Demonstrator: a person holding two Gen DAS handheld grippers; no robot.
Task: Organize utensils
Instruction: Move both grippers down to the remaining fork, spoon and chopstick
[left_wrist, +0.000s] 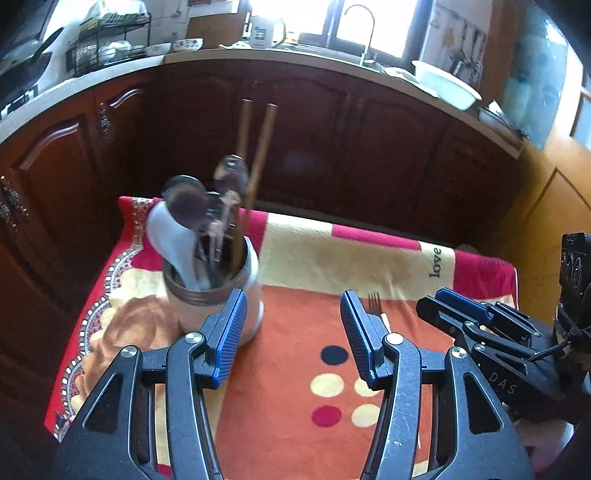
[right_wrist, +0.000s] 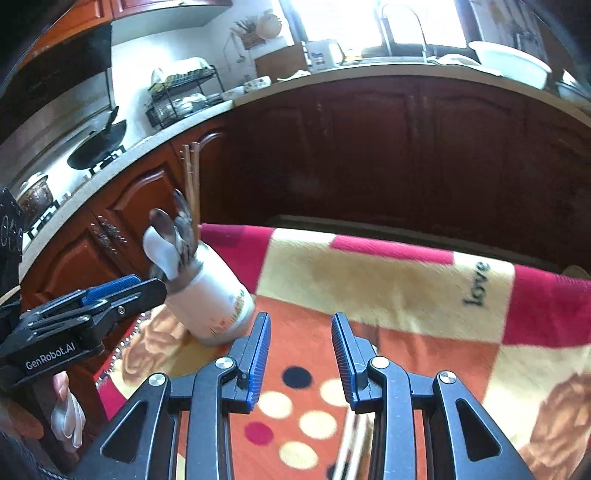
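Observation:
A white ceramic utensil holder (left_wrist: 214, 302) stands on the patterned cloth, at the left. It holds two wooden chopsticks (left_wrist: 260, 155), several dark metal spoons (left_wrist: 186, 203) and a white ceramic spoon (left_wrist: 171, 243). It also shows in the right wrist view (right_wrist: 214, 299). A metal fork (left_wrist: 376, 304) lies on the cloth just beyond my left gripper's right finger. My left gripper (left_wrist: 293, 332) is open and empty, right of the holder. My right gripper (right_wrist: 300, 354) is open and empty over the cloth; a blurred pale handle shows beneath it.
The cloth (left_wrist: 317, 258) covers a small table with edges near on the left and far side. Dark wooden cabinets (left_wrist: 332, 140) stand behind it. The counter above carries a dish rack (left_wrist: 107, 44), a sink tap (left_wrist: 360, 26) and a white basin (left_wrist: 447, 85).

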